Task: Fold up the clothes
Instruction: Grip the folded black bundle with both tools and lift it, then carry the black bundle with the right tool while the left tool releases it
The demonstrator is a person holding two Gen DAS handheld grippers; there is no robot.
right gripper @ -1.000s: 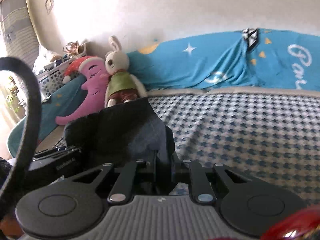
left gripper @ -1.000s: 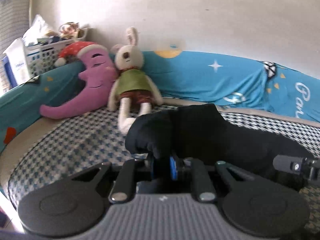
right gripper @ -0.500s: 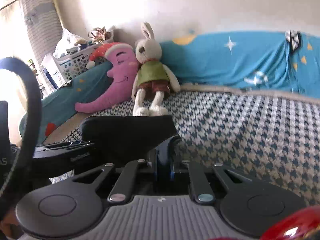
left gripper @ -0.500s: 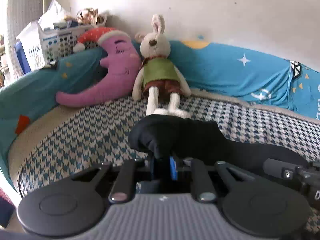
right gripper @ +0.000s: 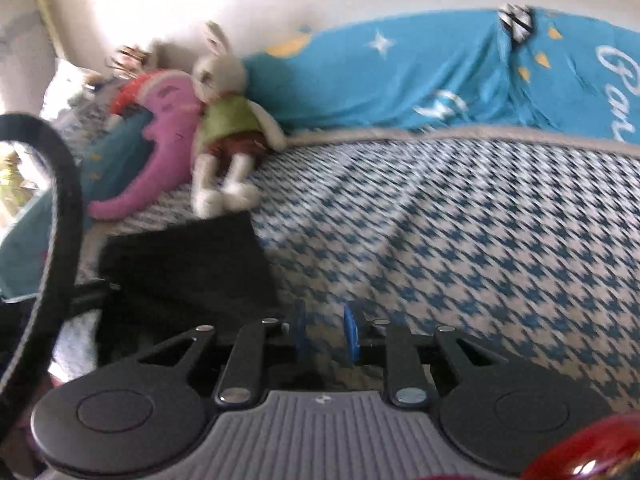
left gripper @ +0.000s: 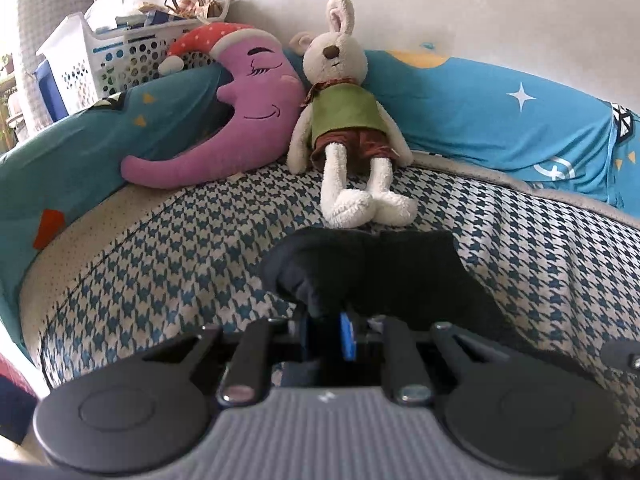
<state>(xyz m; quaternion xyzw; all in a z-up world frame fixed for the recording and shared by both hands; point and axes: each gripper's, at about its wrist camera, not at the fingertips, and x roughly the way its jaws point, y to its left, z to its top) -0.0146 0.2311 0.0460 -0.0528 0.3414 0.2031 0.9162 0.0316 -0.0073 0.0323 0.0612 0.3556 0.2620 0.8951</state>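
A black garment (left gripper: 372, 272) lies folded on the houndstooth bedspread (left gripper: 180, 256), just in front of the toy rabbit's feet. My left gripper (left gripper: 326, 330) is shut on the garment's near left edge, with cloth bunched between the blue pads. In the right wrist view the garment (right gripper: 184, 268) lies flat to the left of my right gripper (right gripper: 324, 334). The right gripper is open and empty, its blue pads apart over bare bedspread (right gripper: 460, 248). The right view is blurred by motion.
A plush rabbit (left gripper: 348, 120) and a purple moon pillow (left gripper: 240, 112) lean against the back. Blue bedding (left gripper: 500, 120) runs along the wall. A white basket (left gripper: 100, 56) stands at far left. A black strap (right gripper: 60, 200) crosses the left of the right wrist view.
The garment has come down flat onto the bed. My right gripper has opened, let go of it and swung off to the right. My left gripper still grips its edge.
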